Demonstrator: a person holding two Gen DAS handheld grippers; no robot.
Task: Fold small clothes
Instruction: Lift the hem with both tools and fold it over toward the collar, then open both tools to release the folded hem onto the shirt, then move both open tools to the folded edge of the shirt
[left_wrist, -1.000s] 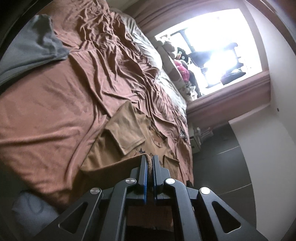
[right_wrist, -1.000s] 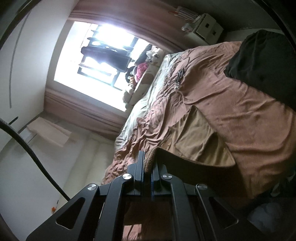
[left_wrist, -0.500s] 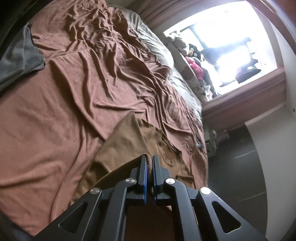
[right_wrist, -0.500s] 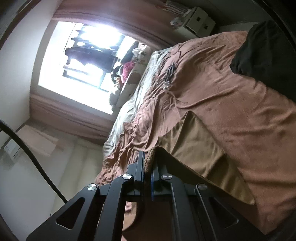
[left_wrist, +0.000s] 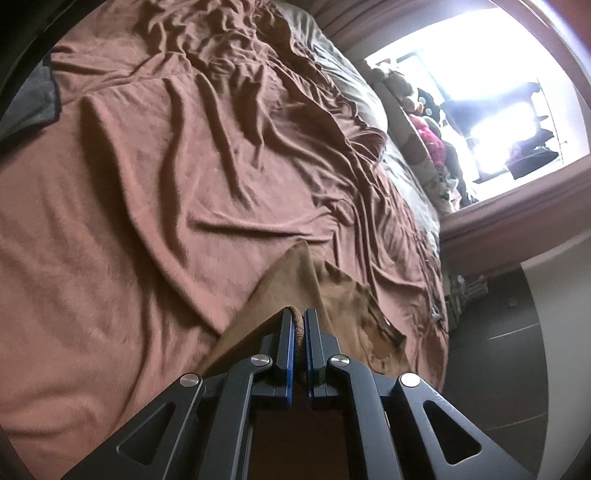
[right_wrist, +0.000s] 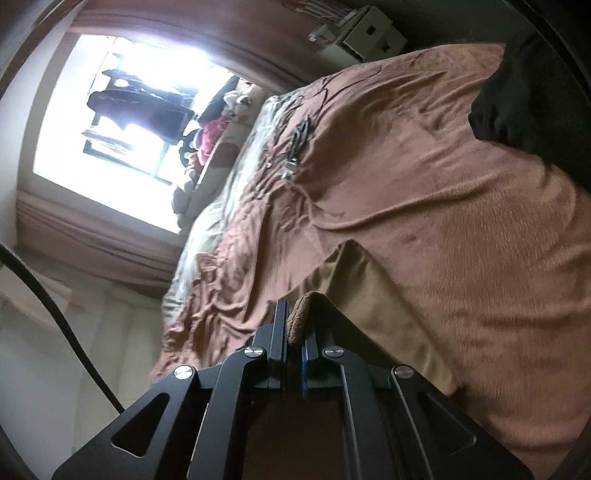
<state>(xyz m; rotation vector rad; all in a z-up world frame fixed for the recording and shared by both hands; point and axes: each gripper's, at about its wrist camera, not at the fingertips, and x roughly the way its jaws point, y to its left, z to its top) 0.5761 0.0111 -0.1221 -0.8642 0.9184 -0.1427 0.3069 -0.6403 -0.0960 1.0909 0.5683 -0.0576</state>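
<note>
both grippers have carried the garment's edge further up the bed (left_wrist: 155, 192) since a second ago, covering its sleeves. tan shirt (left_wrist: 295, 280) lies on the brown blanket, doubled and smooth. left gripper (left_wrist: 298, 325) and right gripper (right_wrist: 294, 325) each pinch the hem, likely to keep it taut.

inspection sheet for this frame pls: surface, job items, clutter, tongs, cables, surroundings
Surface: bed with wrinkled brown blanket.
Job's things: tan garment, one edge pinched in each tongs, the rest trailing on the blanket.
Clutter: grey cloth and black cloth on the bed; small metal items.
Grippers: left tongs and right tongs both shut on fabric.
Cables: black cable left of right tongs.
Surroundings: bright window, plush toys below it.
</note>
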